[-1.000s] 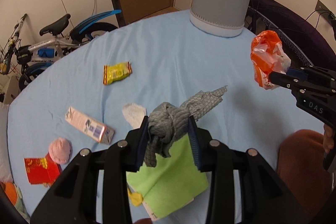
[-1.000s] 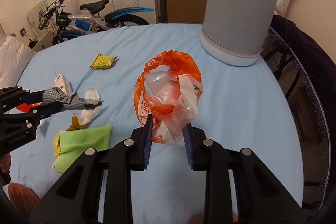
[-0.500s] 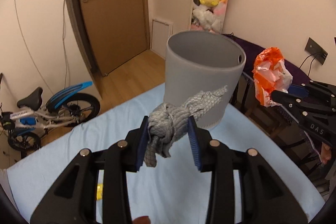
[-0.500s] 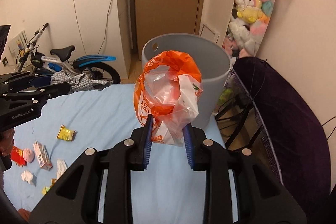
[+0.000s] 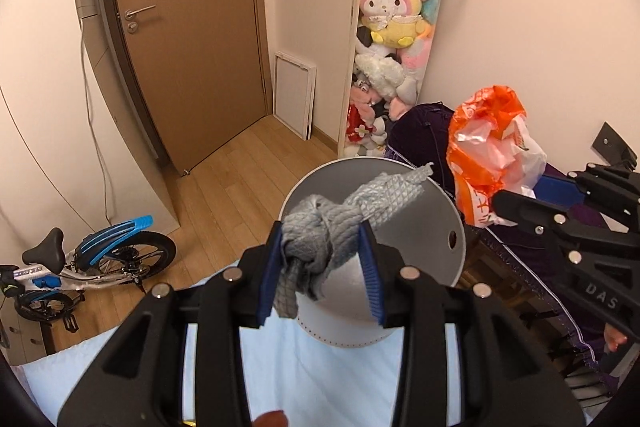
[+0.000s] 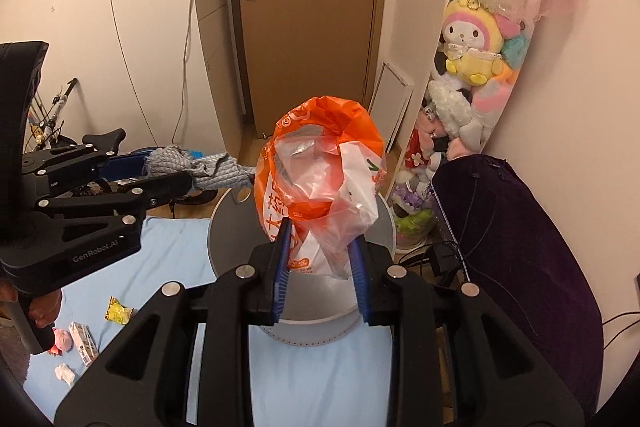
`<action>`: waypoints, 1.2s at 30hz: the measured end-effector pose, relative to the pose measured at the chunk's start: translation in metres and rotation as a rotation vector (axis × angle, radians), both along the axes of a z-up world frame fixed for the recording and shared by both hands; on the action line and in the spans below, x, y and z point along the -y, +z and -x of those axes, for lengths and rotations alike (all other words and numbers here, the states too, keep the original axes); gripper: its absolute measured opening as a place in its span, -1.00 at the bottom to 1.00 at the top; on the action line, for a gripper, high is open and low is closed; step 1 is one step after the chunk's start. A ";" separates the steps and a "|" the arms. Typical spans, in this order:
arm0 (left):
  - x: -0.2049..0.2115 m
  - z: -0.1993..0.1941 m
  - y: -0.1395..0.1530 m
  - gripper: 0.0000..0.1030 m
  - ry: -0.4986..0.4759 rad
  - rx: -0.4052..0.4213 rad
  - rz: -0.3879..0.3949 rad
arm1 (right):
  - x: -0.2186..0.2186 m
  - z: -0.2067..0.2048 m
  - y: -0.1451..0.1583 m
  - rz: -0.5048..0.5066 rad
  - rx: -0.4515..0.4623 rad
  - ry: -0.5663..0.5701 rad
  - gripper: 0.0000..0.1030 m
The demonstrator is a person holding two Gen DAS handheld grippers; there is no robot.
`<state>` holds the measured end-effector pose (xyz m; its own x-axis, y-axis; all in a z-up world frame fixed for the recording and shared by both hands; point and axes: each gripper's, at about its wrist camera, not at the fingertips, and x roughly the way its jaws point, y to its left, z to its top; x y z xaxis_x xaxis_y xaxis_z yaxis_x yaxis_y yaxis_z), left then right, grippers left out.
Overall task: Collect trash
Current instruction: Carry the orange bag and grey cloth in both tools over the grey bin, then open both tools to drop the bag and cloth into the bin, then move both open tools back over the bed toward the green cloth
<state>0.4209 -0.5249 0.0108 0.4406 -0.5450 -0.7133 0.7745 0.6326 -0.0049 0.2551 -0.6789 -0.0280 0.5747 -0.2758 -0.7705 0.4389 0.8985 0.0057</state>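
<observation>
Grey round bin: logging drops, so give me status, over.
Left hand-held gripper shut on knotted grey cloth, right hand-held gripper shut on orange plastic bag. Both above grey round bin. Nothing blocking.

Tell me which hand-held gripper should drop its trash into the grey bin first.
Probably the left. The left hand-held gripper holds the knotted grey rag directly over the grey bin opening. From the left view, the right hand-held gripper carries the orange plastic bag off to the bin's side.
</observation>
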 end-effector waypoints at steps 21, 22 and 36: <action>-0.006 0.007 -0.021 0.44 0.033 -0.027 -0.068 | -0.002 0.003 -0.013 -0.051 0.005 0.008 0.23; -0.015 0.010 -0.023 0.44 0.039 -0.023 -0.064 | -0.009 0.006 -0.013 -0.050 0.012 0.016 0.23; -0.181 0.077 -0.061 0.46 0.231 -0.002 -0.077 | -0.175 0.042 -0.050 -0.091 0.052 0.223 0.34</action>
<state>0.3442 -0.3434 -0.0506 0.5462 -0.3737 -0.7497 0.6090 0.7917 0.0491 0.2133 -0.5041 -0.0782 0.6529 -0.0688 -0.7543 0.2271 0.9678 0.1083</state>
